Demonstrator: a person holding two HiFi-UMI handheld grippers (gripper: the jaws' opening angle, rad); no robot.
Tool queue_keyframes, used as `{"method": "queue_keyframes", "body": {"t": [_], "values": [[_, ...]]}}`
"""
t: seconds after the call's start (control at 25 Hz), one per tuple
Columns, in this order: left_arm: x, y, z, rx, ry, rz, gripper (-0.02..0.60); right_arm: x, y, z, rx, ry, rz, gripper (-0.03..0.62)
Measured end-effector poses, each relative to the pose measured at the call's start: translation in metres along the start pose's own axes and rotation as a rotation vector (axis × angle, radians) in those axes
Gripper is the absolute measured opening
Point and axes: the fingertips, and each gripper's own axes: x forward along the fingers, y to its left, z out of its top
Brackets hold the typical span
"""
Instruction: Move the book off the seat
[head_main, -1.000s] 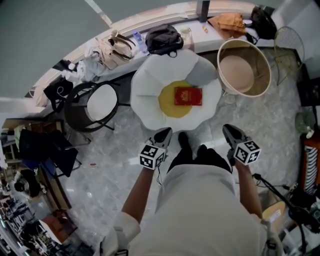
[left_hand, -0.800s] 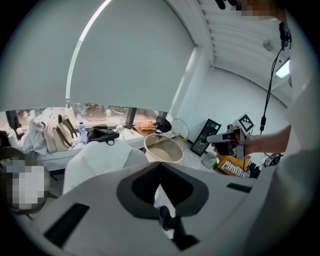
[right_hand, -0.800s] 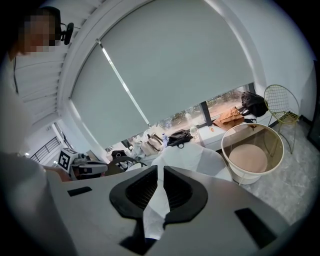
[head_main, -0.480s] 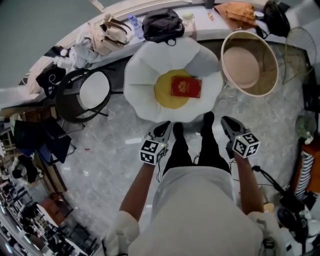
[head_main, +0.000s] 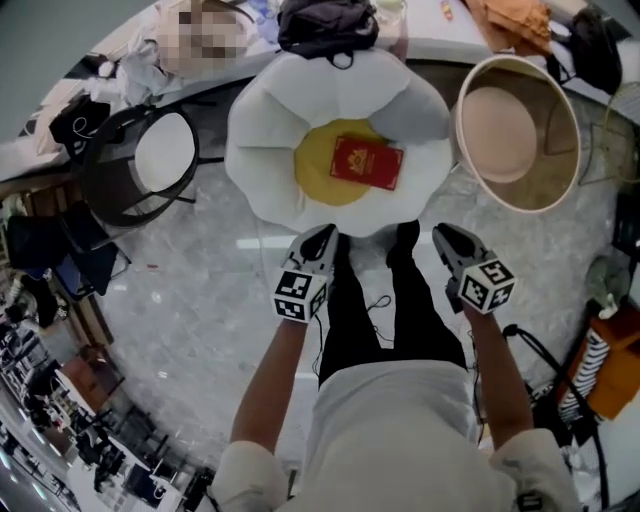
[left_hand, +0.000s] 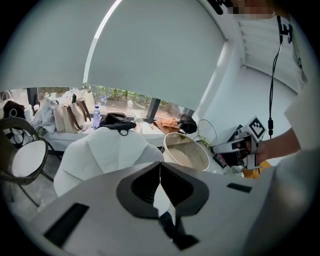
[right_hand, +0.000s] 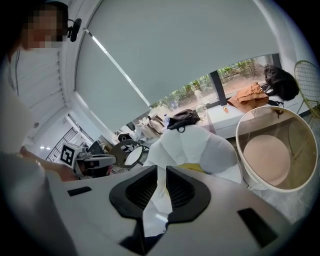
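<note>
A red book (head_main: 367, 163) lies on the yellow seat cushion (head_main: 318, 180) of a white petal-shaped chair (head_main: 262, 140). Both grippers are held low in front of the chair's near edge, short of the book. My left gripper (head_main: 318, 243) is shut with nothing in it. My right gripper (head_main: 447, 240) is also shut and empty. In the left gripper view the closed jaws (left_hand: 160, 167) point at the chair's white back (left_hand: 107, 150). The right gripper view shows its closed jaws (right_hand: 161, 172) below the chair (right_hand: 200, 145), with a sliver of yellow cushion (right_hand: 192, 167).
A round beige tub chair (head_main: 520, 120) stands to the right of the white chair. A black-framed chair with a round white seat (head_main: 150, 160) stands to the left. A black bag (head_main: 325, 22) and other bags lie on the ledge behind. The person's legs are between the grippers.
The person has stepped closer to the white chair, so chair and book sit nearer the grippers in the head view. Both grippers stay shut and empty.
</note>
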Motion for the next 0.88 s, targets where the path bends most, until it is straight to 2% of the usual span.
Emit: {"method": "queue_keyframes", "body": {"t": [0.2,0.32,0.44,0.68,0.88], "values": [[0.048,0.027,-0.023,-0.028,0.018,0.024,0.006,0.041,-0.044,-0.018,0.025,0.035,0.005,0.058],[0.08,0.045,-0.045,-0.04,0.046,0.026,0.007,0.068,-0.073,-0.035,0.049,0.064,0.004,0.094],[0.116,0.065,-0.073,-0.048,0.082,0.026,0.051,0.097,-0.101,-0.054,0.068,0.088,0.0,0.107],[0.185,0.101,-0.13,-0.016,0.15,0.038,0.069,0.154,-0.155,-0.107,0.102,0.148,-0.017,0.135],[0.233,0.136,-0.178,-0.002,0.214,0.046,0.087,0.205,-0.184,-0.156,0.101,0.216,-0.007,0.16]]}}
